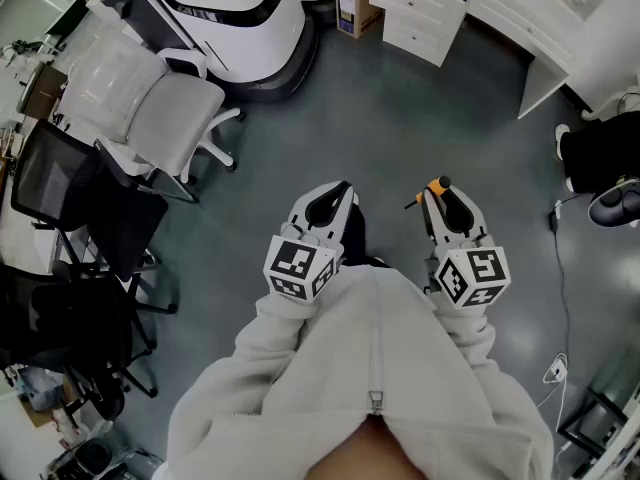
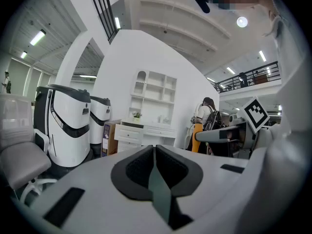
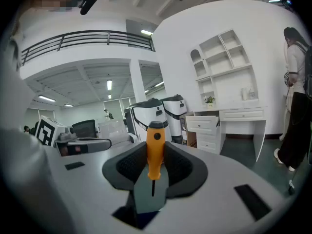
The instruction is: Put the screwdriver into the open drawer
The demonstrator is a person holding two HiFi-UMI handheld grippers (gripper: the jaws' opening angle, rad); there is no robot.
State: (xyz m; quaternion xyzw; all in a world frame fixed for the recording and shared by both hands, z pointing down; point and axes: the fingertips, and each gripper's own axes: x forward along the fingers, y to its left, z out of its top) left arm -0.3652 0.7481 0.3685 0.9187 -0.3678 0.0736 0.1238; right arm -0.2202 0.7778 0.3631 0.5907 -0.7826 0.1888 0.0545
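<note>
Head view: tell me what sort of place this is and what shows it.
Probably an open-plan office or robotics lab: a white swivel office chair and a black mesh office chair, a white drawer cabinet beside a desk, and a large rounded white-and-black machine.

Open-plan office or robotics lab. Left of the white drawer unit stand swivel chairs and large white machines.
</note>
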